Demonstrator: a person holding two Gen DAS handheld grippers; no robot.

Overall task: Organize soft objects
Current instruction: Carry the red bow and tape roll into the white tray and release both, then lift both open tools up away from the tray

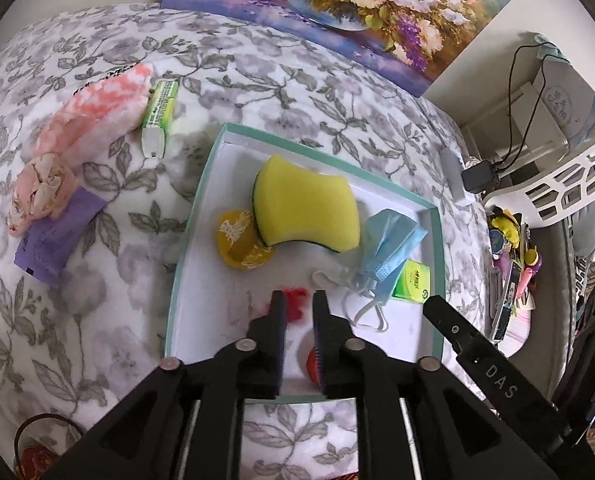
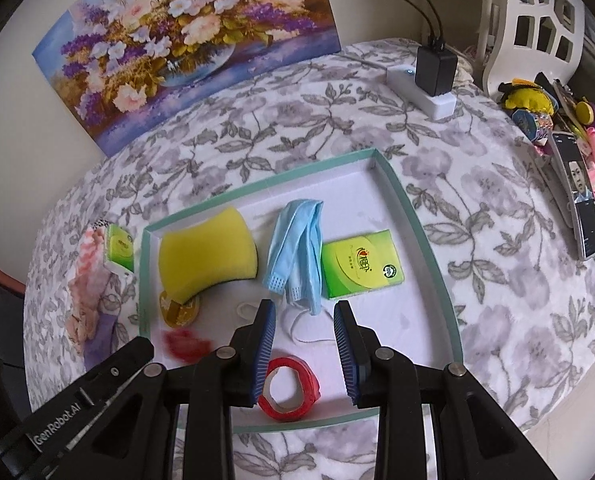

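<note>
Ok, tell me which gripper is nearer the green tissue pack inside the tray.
Right. The right gripper hovers just short of the green tissue pack; the left gripper is farther off, with the blue mask between it and the pack.

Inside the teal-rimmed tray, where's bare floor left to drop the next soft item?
Most open: the tray back-right corner, behind the green tissue pack, and the strip along its right wall. Crowded: the left and middle, with yellow sponge, blue mask, gold pouch and red tape roll.
</note>
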